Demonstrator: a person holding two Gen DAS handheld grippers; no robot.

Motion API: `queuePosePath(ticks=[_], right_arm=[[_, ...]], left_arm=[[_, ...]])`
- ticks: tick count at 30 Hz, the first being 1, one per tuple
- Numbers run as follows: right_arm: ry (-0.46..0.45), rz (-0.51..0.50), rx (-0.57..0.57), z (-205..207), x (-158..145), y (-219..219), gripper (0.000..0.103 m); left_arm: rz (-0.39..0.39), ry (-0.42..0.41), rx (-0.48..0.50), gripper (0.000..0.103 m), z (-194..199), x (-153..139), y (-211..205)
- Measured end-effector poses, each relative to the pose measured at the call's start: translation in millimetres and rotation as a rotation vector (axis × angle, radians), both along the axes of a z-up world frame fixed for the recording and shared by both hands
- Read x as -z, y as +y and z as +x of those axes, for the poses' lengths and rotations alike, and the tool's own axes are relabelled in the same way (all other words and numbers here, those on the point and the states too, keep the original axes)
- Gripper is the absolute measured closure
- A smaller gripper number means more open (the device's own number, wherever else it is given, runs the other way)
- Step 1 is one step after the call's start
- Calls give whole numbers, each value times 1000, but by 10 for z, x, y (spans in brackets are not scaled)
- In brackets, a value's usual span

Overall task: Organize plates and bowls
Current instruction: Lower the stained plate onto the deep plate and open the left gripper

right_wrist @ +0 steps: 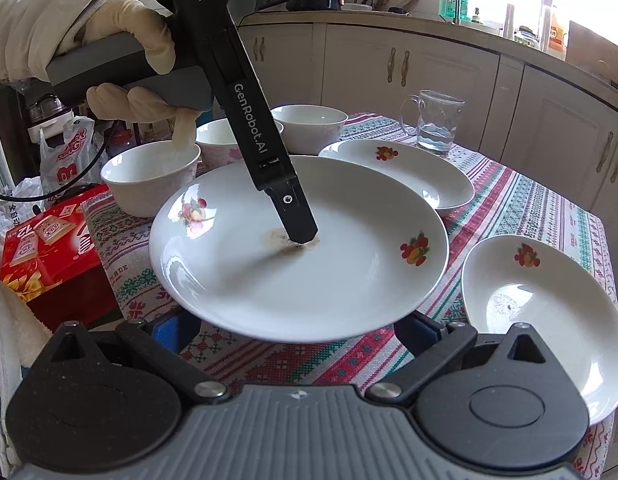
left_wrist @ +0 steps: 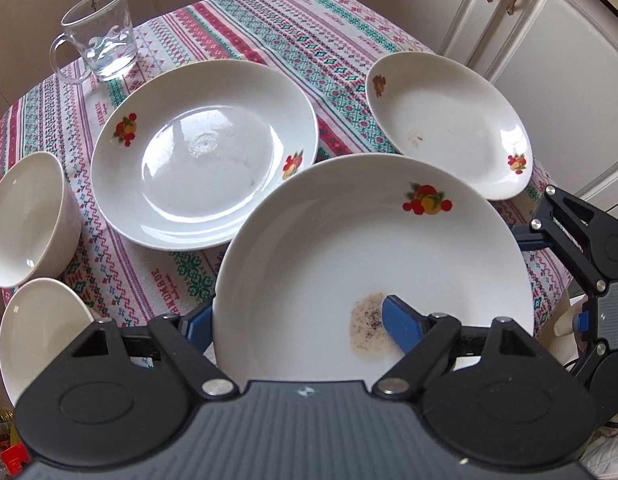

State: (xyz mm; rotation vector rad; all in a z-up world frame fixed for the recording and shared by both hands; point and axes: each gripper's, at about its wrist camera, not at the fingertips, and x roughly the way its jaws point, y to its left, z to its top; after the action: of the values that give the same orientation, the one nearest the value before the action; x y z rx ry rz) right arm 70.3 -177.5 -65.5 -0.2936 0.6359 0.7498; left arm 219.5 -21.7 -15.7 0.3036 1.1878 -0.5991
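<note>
The job looks to be at an early stage. One stained plate (right_wrist: 297, 252) is up off the patterned worktop (left_wrist: 269, 40), carried by the left tool (left_wrist: 305, 320): one blue pad lies on the plate's inner face by the brown stain, the other sits under the rim, so the tool is clamped on the plate's edge. Seen from the right wrist, the plate hangs over the cloth, near the worktop's edge.

The right tool (right_wrist: 297, 332) has its pads to either side of the plate's near rim, below it; whether they press on the plate cannot be told from these views.

Nothing is stacked yet. A large plate (left_wrist: 205, 156) lies flat in the middle, and a smaller plate (left_wrist: 449, 120) sits by the far right edge, overhanging it slightly. Three white bowls stand apart along the left side; the nearest bowl (right_wrist: 149, 176) is just beside the lifted plate.

A likely destination is the large plate, which is bare and in reach. A glass mug (left_wrist: 97, 32) with some water stands just behind it and could be knocked. A red box (right_wrist: 49, 248) and a plastic bag (right_wrist: 65, 156) sit off the worktop, and a gloved hand (right_wrist: 121, 60) grips the left tool's handle.
</note>
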Motion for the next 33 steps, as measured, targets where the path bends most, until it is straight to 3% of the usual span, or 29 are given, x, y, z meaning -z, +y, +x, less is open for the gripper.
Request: queuePosePath(ticks=[13,33], right_arm=[[-22,13,52,64,-135,-333,0],[-28,13,178,205,-116,-949,0]], left_arm=[[-8,-28,53,19,168,-133,-398],[-17,-30,165,19,503,-63,-1213]])
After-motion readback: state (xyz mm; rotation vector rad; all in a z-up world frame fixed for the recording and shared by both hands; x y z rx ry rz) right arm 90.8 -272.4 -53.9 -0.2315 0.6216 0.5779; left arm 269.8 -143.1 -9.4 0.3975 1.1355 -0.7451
